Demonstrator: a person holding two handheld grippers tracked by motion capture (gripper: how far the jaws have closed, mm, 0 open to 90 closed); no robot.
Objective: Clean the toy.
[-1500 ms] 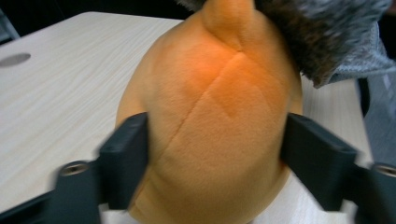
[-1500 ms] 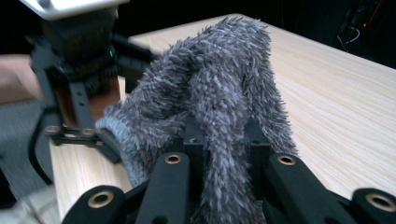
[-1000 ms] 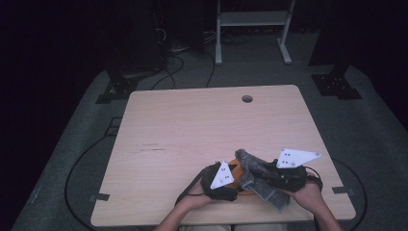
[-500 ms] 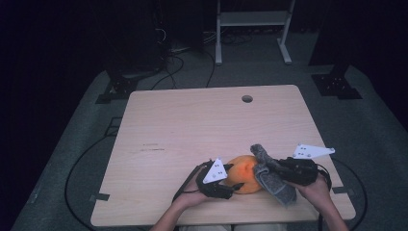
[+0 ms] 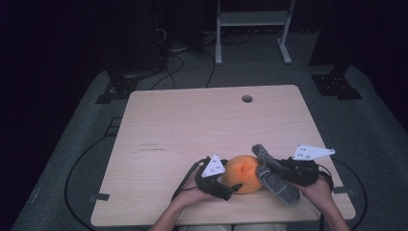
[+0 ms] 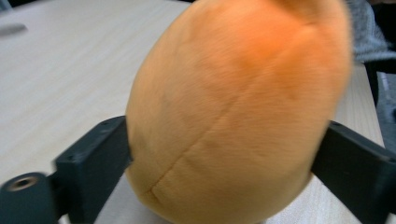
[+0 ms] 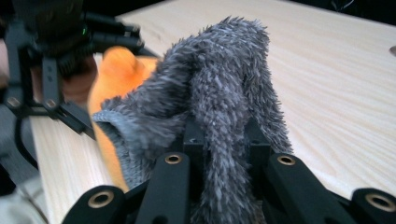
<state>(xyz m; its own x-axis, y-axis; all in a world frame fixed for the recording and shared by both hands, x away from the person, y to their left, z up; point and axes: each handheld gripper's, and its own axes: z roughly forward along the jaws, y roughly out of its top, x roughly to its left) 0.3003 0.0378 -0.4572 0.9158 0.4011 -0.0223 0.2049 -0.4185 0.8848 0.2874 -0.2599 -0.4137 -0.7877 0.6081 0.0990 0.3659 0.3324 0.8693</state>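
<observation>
While the right gripper [image 5: 267, 169] stays clamped on the grey fuzzy cloth [image 7: 219, 93] beside the orange plush ball [image 5: 245, 173] at the table's [image 5: 192, 125] near edge, the left gripper [image 5: 230, 188], jaws just opened wide around the ball, looks to be releasing it, so the cloth work likely remains.

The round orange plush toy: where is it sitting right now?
In the high view the round orange plush toy rests on the wooden table near its front edge, between the left gripper and the grey fuzzy cloth.

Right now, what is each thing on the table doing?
Orange plush toy: upright on the table, between the left gripper's jaws.
Grey fuzzy cloth: pinched, lifted beside the toy.
Left gripper: jaws just opened wide, flanking the toy.
Right gripper: shut on the cloth.
Table: flat, wooden.
</observation>
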